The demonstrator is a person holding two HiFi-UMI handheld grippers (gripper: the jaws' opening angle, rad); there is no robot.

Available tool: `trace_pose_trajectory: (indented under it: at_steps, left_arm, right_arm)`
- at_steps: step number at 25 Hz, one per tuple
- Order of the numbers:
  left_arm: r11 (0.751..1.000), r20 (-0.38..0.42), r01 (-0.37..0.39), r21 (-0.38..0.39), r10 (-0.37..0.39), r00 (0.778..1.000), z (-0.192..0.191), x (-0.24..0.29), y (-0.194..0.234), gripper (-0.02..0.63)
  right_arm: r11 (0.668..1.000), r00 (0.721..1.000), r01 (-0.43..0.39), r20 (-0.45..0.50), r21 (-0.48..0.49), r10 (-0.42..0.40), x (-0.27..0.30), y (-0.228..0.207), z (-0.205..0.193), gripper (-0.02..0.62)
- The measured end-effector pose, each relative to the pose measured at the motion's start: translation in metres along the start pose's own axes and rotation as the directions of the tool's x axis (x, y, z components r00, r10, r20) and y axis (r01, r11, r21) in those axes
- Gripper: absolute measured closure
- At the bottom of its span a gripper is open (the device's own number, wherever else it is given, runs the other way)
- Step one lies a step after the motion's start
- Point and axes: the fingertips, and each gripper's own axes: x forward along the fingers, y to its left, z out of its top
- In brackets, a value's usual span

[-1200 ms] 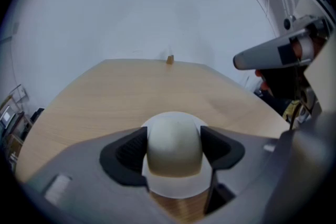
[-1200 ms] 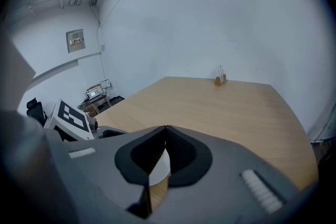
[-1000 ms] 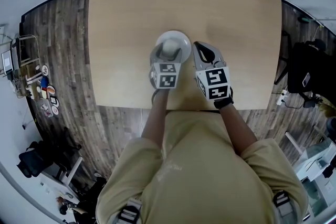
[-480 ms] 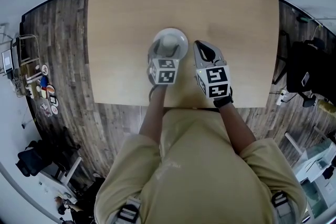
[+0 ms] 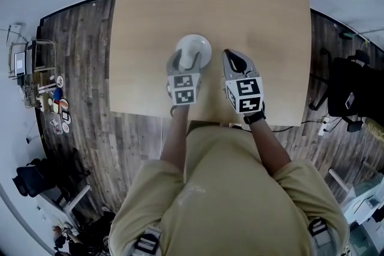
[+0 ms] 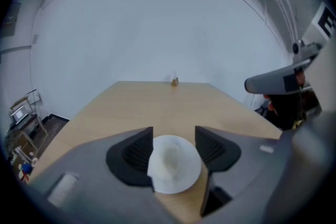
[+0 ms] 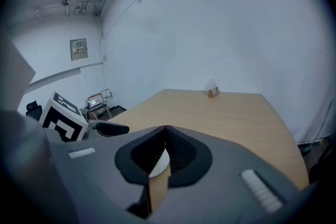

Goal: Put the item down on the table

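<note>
A small white dish (image 5: 195, 44) lies on the light wooden table (image 5: 252, 9) close to its near edge. My left gripper (image 5: 187, 57) is open, its jaws standing one on each side of the dish (image 6: 176, 165). The left jaw covers the dish's left rim in the left gripper view (image 6: 174, 136), and the right jaw sits right beside the other rim. My right gripper (image 5: 233, 56) hovers just right of the dish, shut and holding nothing. Through the slit under its shut jaws in the right gripper view (image 7: 166, 129) a sliver of the dish (image 7: 160, 162) shows.
A small brown stand (image 6: 175, 81) sits at the table's far end, also seen from the right gripper (image 7: 212, 92). Dark wood floor surrounds the table, with clutter and a cart (image 5: 33, 60) at the left and a black chair (image 5: 351, 90) at the right.
The left gripper has drawn back slightly toward the person, so more of the dish shows beyond its fingertips. The head camera has shifted. The right gripper has stayed put.
</note>
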Motion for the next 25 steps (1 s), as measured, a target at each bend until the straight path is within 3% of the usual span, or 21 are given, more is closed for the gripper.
trace_pose_trajectory:
  at_steps: [5, 9, 14, 18, 25]
  left_arm:
    - [1.000, 0.084, -0.017, -0.014, 0.018, 0.996, 0.027, -0.051, -0.026, 0.372]
    - [0.999, 0.198, -0.026, -0.018, 0.029, 0.980, 0.055, -0.098, -0.057, 0.413]
    - [0.999, 0.322, -0.039, 0.015, 0.032, 0.946, 0.084, -0.159, -0.096, 0.461]
    - [0.999, 0.424, -0.047, 0.019, 0.034, 0.905, 0.100, -0.211, -0.129, 0.496]
    - [0.998, 0.537, -0.055, -0.010, 0.052, 0.842, 0.090, -0.280, -0.178, 0.585]
  right_arm:
    - [1.000, 0.996, -0.006, 0.085, -0.019, 0.008, -0.048, 0.001, 0.015, 0.589]
    - [0.999, 0.988, -0.011, 0.155, -0.031, 0.015, -0.093, 0.001, 0.024, 0.589]
    - [0.999, 0.964, -0.034, 0.263, -0.037, 0.043, -0.155, 0.009, 0.040, 0.589]
    - [0.998, 0.936, -0.030, 0.349, -0.057, 0.048, -0.210, 0.012, 0.050, 0.589]
    - [0.993, 0.902, -0.021, 0.426, -0.118, 0.070, -0.284, 0.018, 0.036, 0.589]
